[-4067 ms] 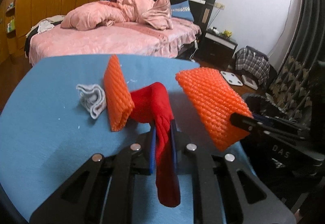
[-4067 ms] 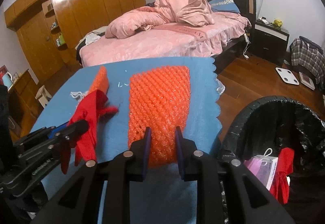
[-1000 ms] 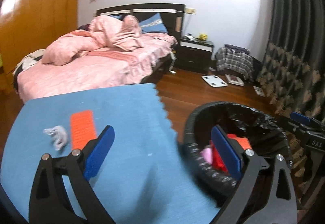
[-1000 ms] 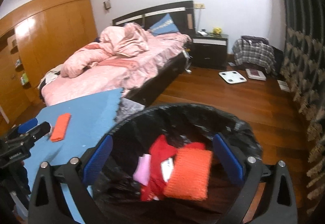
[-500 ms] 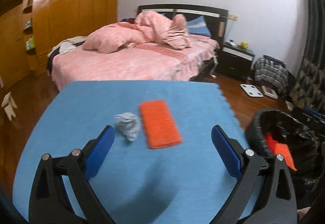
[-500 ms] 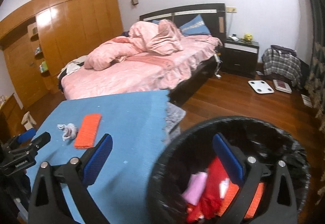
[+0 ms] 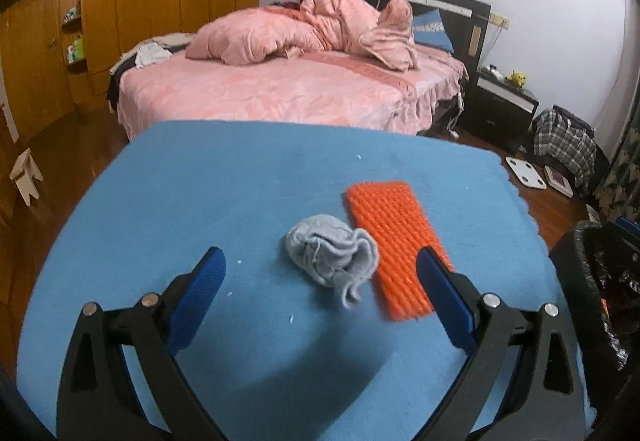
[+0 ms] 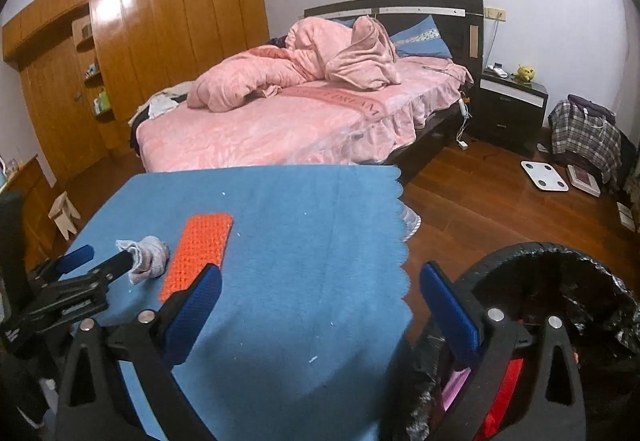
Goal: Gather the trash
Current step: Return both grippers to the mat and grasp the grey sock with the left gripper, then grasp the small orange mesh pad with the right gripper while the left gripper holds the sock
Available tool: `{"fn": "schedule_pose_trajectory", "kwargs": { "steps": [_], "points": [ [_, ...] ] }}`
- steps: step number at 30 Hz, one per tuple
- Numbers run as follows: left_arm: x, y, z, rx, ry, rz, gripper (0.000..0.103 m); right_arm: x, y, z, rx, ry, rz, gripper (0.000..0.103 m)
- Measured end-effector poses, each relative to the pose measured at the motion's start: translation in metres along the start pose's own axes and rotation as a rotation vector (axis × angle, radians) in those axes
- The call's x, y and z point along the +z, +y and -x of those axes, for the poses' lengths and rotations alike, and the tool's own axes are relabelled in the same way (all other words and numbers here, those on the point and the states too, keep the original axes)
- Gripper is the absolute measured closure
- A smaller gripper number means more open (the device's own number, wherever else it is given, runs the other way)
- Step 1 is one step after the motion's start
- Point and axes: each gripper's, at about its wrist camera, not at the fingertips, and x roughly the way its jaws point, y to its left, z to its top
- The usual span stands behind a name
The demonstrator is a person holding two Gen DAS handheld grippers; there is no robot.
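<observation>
A crumpled grey cloth (image 7: 332, 260) and a flat orange foam net (image 7: 394, 241) lie side by side on the blue table (image 7: 248, 193). My left gripper (image 7: 320, 297) is open and empty, its fingers on either side of the cloth, just short of it. In the right wrist view the cloth (image 8: 150, 256), the net (image 8: 200, 253) and the left gripper (image 8: 96, 261) show at the table's left. My right gripper (image 8: 320, 305) is open and empty above the table's right edge, beside the black-lined trash bin (image 8: 560, 257), which holds red and pink trash.
The bin (image 7: 600, 281) stands off the table's right side. A pink bed (image 8: 304, 109), a wooden wardrobe (image 8: 120, 53), a black nightstand (image 8: 512, 101), a small stool (image 8: 64, 217) and a white scale (image 8: 544, 175) on the wood floor lie beyond.
My left gripper has moved in over the table toward the grey cloth, which is now close between its fingers. My right gripper has swung left from the bin toward the table. Both stay open.
</observation>
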Motion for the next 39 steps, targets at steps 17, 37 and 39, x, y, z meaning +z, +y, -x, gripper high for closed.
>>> {"fn": "schedule_pose_trajectory", "kwargs": {
  "steps": [17,37,39],
  "points": [
    [0.002,0.012,-0.039,-0.075,0.046,0.053,0.066,-0.001,0.014,-0.033,0.014,0.058,0.032,0.006],
    [-0.018,0.081,-0.01,0.039,0.043,0.071,0.067,-0.012,0.1,-0.088,0.111,0.136,0.08,0.02],
    [-0.019,0.082,-0.012,0.038,0.045,0.07,0.067,-0.014,0.104,-0.093,0.117,0.154,0.081,0.024]
  ]
}}
